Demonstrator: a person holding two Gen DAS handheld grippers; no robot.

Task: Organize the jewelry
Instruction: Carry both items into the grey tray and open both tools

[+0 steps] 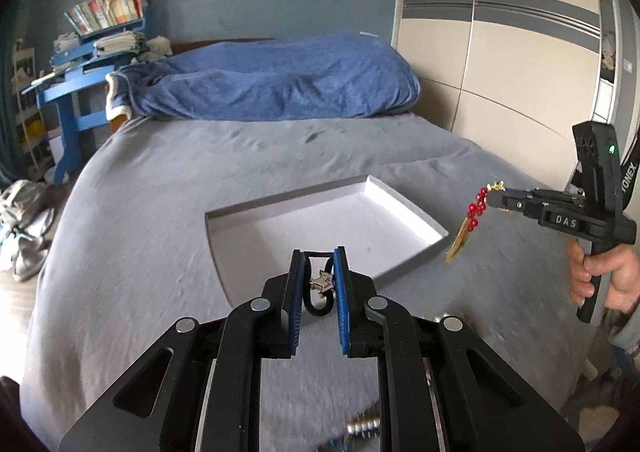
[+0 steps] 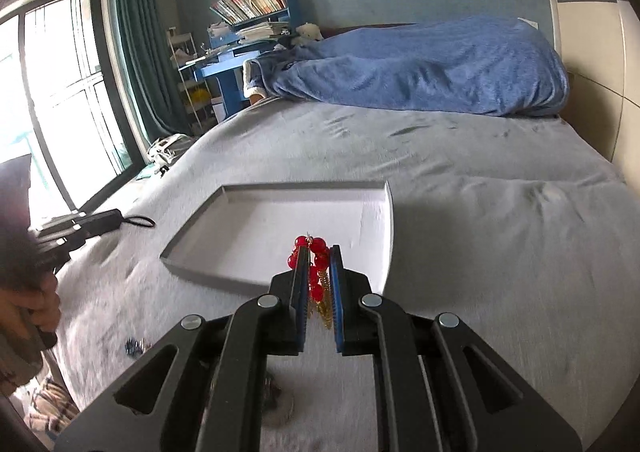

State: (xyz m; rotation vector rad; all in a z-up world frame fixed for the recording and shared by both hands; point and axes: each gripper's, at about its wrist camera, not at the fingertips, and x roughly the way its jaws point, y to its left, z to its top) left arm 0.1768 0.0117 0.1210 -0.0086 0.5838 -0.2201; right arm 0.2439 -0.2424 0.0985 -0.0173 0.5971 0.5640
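A shallow white tray [image 1: 224, 217] lies on the grey bed, also in the right wrist view [image 2: 384, 212]. My left gripper [image 1: 319, 256] is shut on a black cord bracelet with a silver star charm [image 1: 321, 281], held above the tray's near edge. My right gripper [image 2: 319, 252] is shut on a red bead ornament with gold tassel [image 2: 316, 272], held above the tray's near right part. From the left wrist view the right gripper [image 1: 494, 196] shows with the red beads [image 1: 476, 208] dangling to the right of the tray. The left gripper [image 2: 116, 218] shows at the left in the right wrist view.
A blue blanket [image 1: 272, 80] is heaped at the bed's far end. Small dark blue jewelry [image 2: 135, 346] and a round piece [image 2: 276, 400] lie on the bed near me. A blue desk with books [image 1: 88, 64] stands far left. A wardrobe [image 1: 500, 52] is at the right.
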